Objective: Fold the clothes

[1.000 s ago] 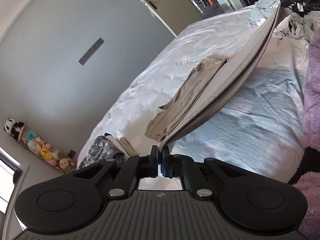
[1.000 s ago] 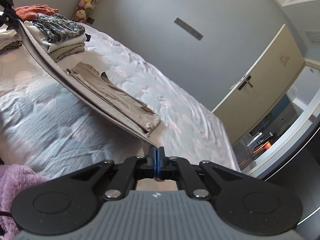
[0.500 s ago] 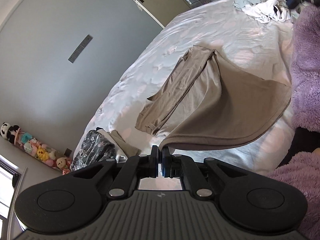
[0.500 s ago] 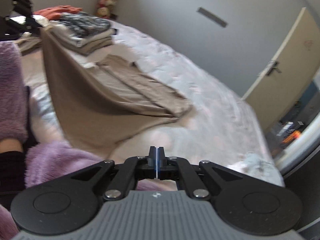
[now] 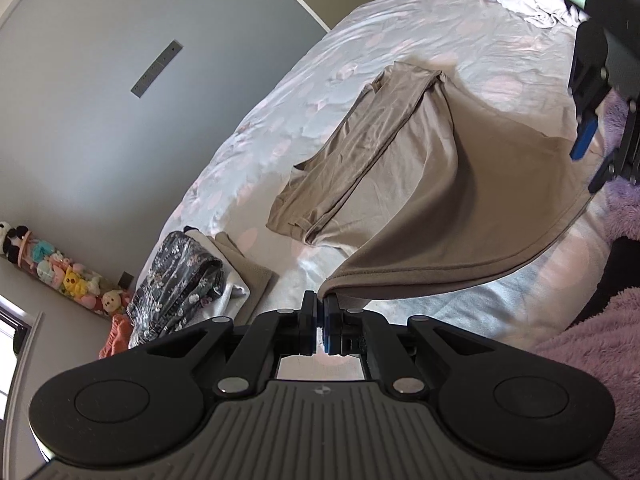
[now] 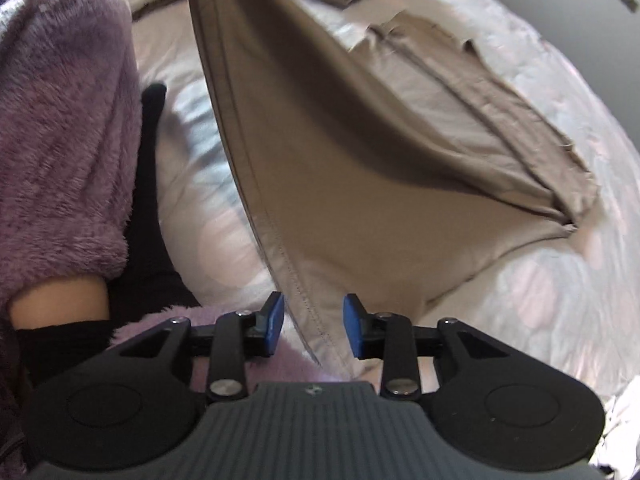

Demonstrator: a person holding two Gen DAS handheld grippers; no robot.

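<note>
Bed point(image 5: 400, 32) with pale spotted sheet: taupe garment point(image 5: 420, 184) lies half-folded. Left gripper point(image 5: 320, 312) clamps its hem corner, lifted; right gripper point(image 6: 314, 320) gapes wide, holding nothing, hem between fingers.

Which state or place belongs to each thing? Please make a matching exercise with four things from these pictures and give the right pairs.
Things:
1. left gripper
2. right gripper
3. beige garment
4. plush toys

States or places:
A. open, hem between its fingers
B. lined up along the wall
C. shut on the hem
D. partly lying on the bed, one edge lifted

Pairs: 1-C, 2-A, 3-D, 4-B
</note>
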